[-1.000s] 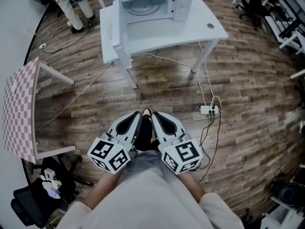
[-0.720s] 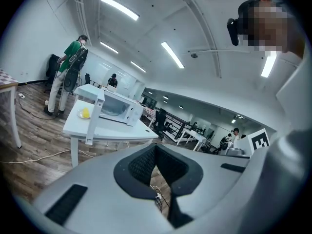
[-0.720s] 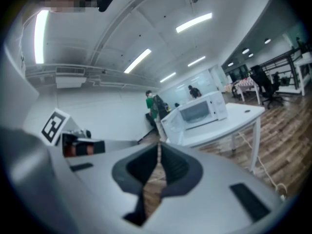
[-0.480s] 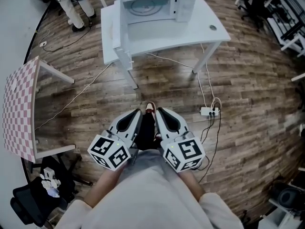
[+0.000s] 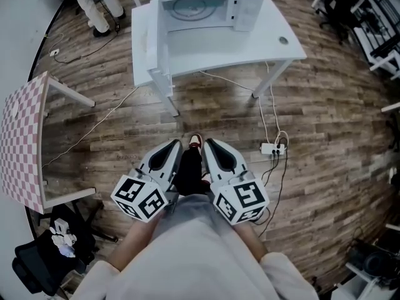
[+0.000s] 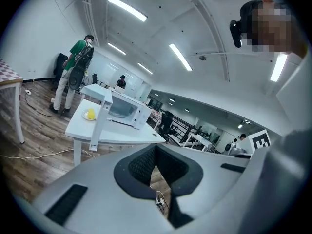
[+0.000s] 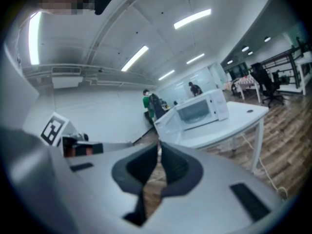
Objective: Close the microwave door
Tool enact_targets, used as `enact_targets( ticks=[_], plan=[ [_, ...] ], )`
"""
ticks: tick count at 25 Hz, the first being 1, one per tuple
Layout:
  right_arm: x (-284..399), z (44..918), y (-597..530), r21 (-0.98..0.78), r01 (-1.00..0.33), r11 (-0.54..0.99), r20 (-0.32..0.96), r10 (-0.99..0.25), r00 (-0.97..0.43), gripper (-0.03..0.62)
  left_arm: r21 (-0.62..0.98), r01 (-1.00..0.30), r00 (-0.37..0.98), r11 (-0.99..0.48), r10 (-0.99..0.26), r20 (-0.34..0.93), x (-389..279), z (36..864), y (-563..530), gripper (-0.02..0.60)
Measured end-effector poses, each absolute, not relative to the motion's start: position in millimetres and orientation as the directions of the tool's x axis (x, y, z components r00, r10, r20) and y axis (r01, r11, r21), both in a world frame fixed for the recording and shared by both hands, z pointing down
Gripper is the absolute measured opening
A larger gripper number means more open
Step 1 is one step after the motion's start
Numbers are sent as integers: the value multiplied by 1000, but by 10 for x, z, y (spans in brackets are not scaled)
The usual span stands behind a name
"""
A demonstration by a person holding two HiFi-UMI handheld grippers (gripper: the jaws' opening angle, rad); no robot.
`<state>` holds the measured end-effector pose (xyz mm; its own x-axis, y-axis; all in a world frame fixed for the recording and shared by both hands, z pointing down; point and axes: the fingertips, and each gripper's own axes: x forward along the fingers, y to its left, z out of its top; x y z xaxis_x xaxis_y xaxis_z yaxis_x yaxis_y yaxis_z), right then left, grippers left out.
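Observation:
The white microwave (image 5: 200,8) stands on a white table (image 5: 250,42) at the top of the head view. Its door (image 5: 157,49) hangs open on the left side, and the cavity with the glass turntable shows. The left gripper view shows the microwave (image 6: 127,112) far ahead, and the right gripper view also shows it (image 7: 200,110) with the door (image 7: 168,123) swung out. My left gripper (image 5: 172,146) and right gripper (image 5: 211,145) are held side by side close to my body, well short of the table. Both are shut and hold nothing.
A pink checkered table (image 5: 25,136) stands at the left. A power strip (image 5: 273,147) with cables lies on the wooden floor right of the grippers. A person (image 5: 100,5) stands beyond the table's left end. A plate with something yellow (image 6: 90,114) sits beside the microwave. Black chairs stand at the right.
The head view has drifted slightly, and the table sits a little more to the right. Both grippers stay shut, side by side, almost where they were.

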<state>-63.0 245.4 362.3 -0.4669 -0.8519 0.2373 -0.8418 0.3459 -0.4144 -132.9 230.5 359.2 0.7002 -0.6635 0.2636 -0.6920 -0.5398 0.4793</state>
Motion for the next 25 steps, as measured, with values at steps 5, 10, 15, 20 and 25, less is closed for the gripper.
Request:
enact_targets(
  ticks=[5, 10, 15, 20, 25],
  plan=[
    [-653, 3672, 2220, -415, -835, 362, 251, -836, -488, 23, 486, -695, 694, -529, -670, 264, -1325, 3607, 2076, 14],
    [-699, 3689, 1951, -422, -821, 385, 259, -816, -516, 23, 492, -704, 681, -512, -683, 264, -1337, 3610, 1826, 14],
    [-753, 3690, 1651, -425, -809, 406, 267, -798, -540, 23, 500, -707, 675, -500, -688, 267, -1335, 3603, 1553, 13],
    [-809, 3649, 1356, -425, -795, 434, 262, -781, -567, 23, 493, -704, 680, -511, -684, 262, -1302, 3550, 1275, 14],
    [-861, 3624, 1086, -423, -782, 457, 268, -762, -590, 23, 492, -692, 694, -528, -674, 253, -1275, 3485, 1016, 12]
  ],
)
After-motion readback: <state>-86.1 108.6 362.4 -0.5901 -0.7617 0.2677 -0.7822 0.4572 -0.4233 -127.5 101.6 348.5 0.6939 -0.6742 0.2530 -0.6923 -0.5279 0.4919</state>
